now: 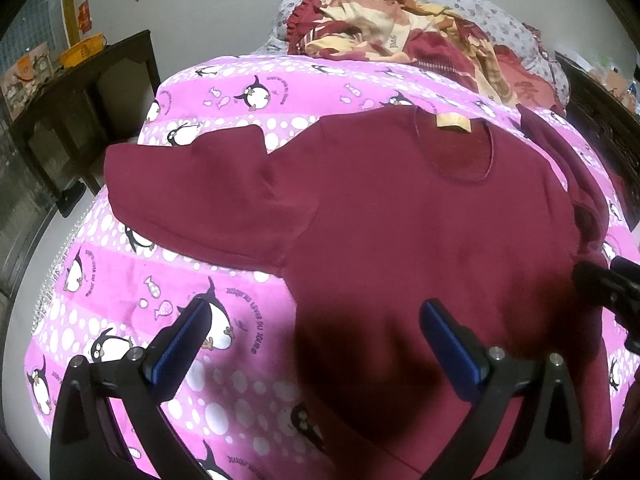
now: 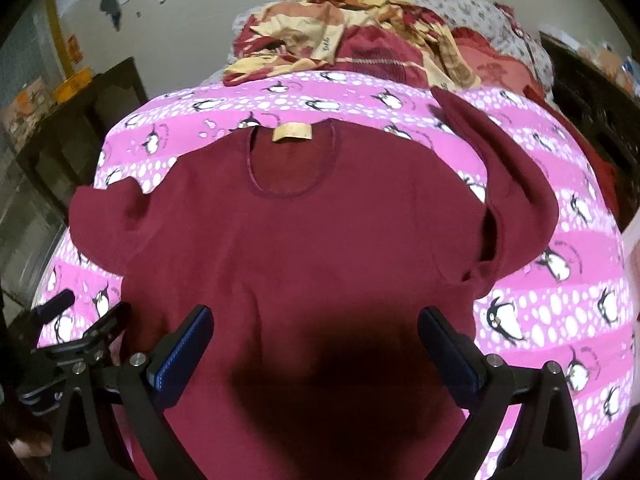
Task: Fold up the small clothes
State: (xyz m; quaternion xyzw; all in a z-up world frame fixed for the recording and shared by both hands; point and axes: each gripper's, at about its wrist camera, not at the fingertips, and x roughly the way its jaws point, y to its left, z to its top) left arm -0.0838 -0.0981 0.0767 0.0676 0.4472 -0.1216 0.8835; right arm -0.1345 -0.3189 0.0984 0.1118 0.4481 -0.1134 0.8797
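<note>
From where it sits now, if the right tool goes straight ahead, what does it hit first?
Likely the maroon shirt: the open right tool points over its body toward the neckline. Depth is unclear, so contact could come lower on the shirt.

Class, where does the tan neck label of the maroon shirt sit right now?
The tan label sits at the back of the maroon shirt's neckline, at the far end from both tools, with the pink penguin blanket just beyond it; the left wrist view shows it right of centre.

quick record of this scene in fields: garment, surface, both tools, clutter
garment: maroon shirt spread flat, neckline away from the cameras, tan neck label
surface: pink penguin-print blanket
left tool: open, above the shirt's lower left side
right tool: open, over the shirt's lower middle
clutter: red and cream bedding heap behind
</note>
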